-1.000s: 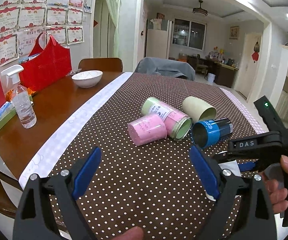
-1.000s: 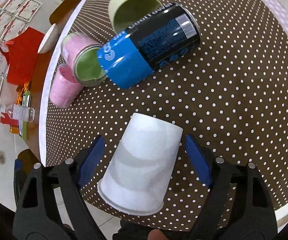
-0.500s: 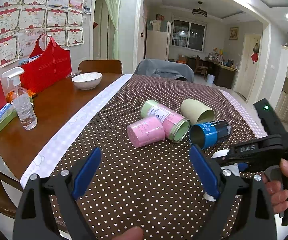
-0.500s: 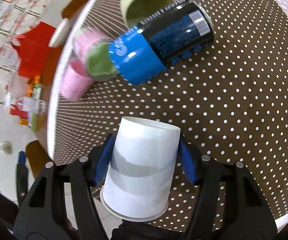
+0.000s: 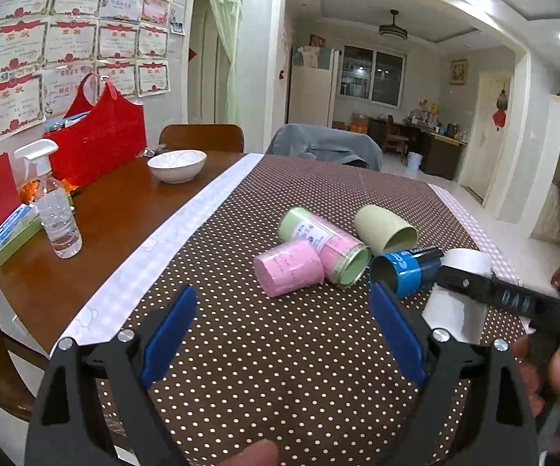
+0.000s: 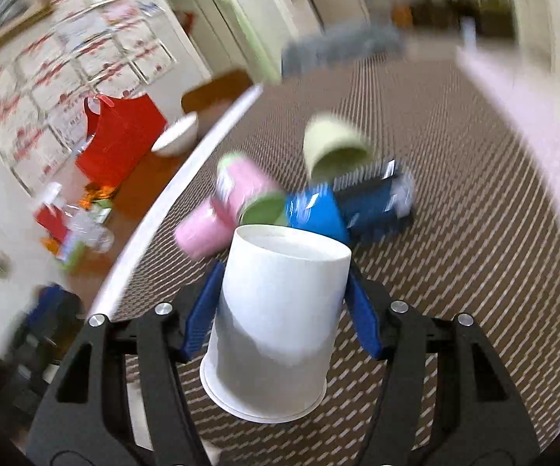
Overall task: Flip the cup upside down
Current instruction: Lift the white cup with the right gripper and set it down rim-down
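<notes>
My right gripper (image 6: 280, 310) is shut on a white paper cup (image 6: 276, 326), its blue pads pressed on both sides, the cup's flat base pointing away from me and its rim toward the camera. The right wrist view is blurred by motion. In the left wrist view the same white cup (image 5: 462, 295) is held off the dotted cloth by the right gripper (image 5: 474, 283). My left gripper (image 5: 280, 334) is open and empty above the brown polka-dot tablecloth (image 5: 280, 349).
Several containers lie on their sides mid-table: a pink cup (image 5: 289, 273), a pink-and-green jar (image 5: 330, 244), a beige cup (image 5: 384, 229), a blue-and-black can (image 5: 408, 270). A white bowl (image 5: 177, 165), spray bottle (image 5: 56, 209) and red bag (image 5: 101, 132) stand at left.
My right gripper closed on the white cup, lifted it off the cloth and tilted up toward level. The left gripper stayed nearly still.
</notes>
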